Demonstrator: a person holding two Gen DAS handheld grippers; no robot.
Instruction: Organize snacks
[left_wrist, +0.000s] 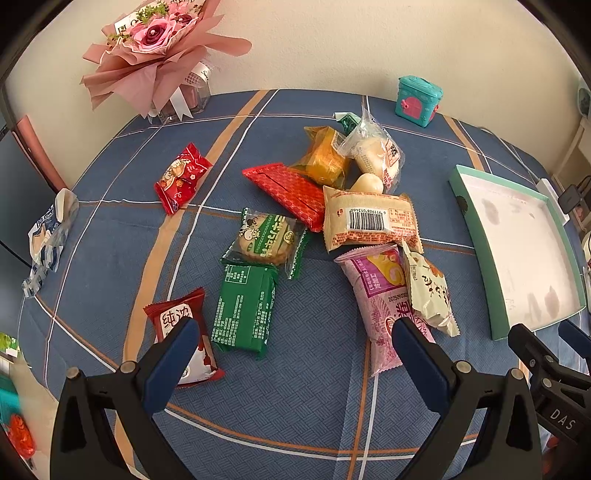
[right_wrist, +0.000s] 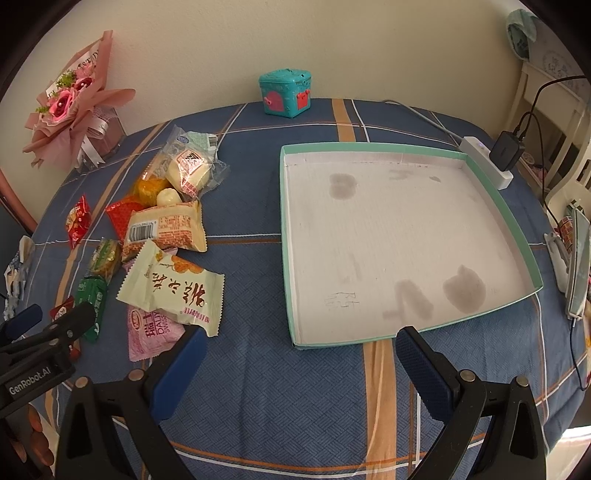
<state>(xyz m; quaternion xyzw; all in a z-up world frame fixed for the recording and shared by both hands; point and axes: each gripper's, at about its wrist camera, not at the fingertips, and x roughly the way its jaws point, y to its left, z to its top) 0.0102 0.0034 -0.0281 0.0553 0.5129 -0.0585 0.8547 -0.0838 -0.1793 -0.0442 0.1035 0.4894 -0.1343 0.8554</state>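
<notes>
Several wrapped snacks lie scattered on the blue plaid tablecloth (left_wrist: 303, 398): a green packet (left_wrist: 245, 304), a red-and-white packet (left_wrist: 184, 332), a pink packet (left_wrist: 380, 306), a cream packet (right_wrist: 173, 288), a beige barcode packet (left_wrist: 369, 219), a red packet (left_wrist: 181, 177). A shallow teal-rimmed tray (right_wrist: 369, 147) with a white floor holds nothing. My left gripper (left_wrist: 295, 332) hovers open over the near snacks, nothing between its fingers. My right gripper (right_wrist: 297, 341) is open just in front of the tray's near edge, also holding nothing.
A pink flower bouquet (left_wrist: 155, 40) stands at the back left by the wall. A teal toy box (right_wrist: 286, 92) sits at the back. A white power strip with a charger (right_wrist: 491, 158) and a phone on a stand (right_wrist: 576, 266) are beside the tray.
</notes>
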